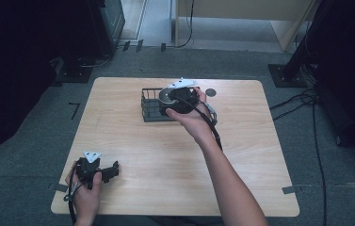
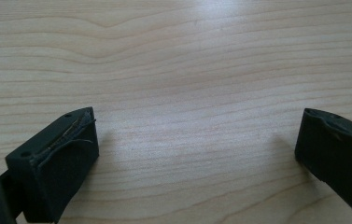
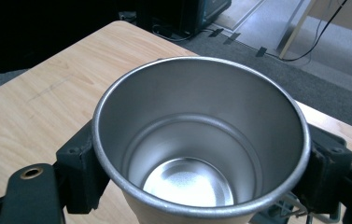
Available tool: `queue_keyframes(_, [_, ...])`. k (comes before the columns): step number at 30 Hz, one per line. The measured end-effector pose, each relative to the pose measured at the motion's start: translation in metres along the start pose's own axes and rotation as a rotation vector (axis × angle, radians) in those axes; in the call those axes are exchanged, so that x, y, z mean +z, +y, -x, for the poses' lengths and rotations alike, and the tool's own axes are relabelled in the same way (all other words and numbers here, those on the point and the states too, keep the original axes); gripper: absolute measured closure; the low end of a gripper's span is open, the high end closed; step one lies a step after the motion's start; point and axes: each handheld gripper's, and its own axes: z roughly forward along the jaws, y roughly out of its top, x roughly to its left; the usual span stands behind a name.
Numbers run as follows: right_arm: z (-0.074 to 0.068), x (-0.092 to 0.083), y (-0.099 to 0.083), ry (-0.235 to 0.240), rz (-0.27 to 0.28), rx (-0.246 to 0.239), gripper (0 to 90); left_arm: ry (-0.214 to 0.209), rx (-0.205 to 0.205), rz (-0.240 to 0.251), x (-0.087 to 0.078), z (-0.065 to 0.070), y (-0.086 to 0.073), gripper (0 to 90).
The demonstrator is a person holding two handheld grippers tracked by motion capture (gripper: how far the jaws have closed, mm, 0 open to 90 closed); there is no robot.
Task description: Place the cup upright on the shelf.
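Steel cup (image 3: 201, 140) sits between the two jaws of the right hand-held gripper (image 3: 201, 172), which are clamped on its outer wall from both sides, just under the rim. The cup is upright, with its mouth to the camera, so that the shiny empty bottom can be seen. A grip on the wall, and not on the rim, probably keeps the cup from turning or slipping while it is carried.

In the high view the right hand-held gripper (image 1: 168, 101) is held out over the black wire basket (image 1: 150, 109), which stands on the far part of the counter (image 1: 165, 155). The cup (image 1: 167, 95) appears to be in the air above the basket, not resting in it, but the hand covers a part of it, so I cannot tell whether it touches the wires. It looks as if the cup is being carried to the basket or away from it; which of the two, the pictures do not say.

The left hand-held gripper (image 1: 103, 170) rests low at the near left corner of the counter, well apart from the basket. Its jaws stand wide apart with only bare wood (image 2: 178, 70) between them. I judge that it waits there so as not to disturb the right arm.

A small dark disc (image 1: 211, 92) lies on the counter, just to the right of the basket.
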Motion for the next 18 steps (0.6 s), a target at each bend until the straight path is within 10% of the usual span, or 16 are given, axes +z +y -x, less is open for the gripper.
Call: queue_keyframes(18, [0.038,0.040,0.020,-0.065,-0.023,0.088,18.7,0.001,-0.001,0.001,0.000,0.000,0.000,0.0])
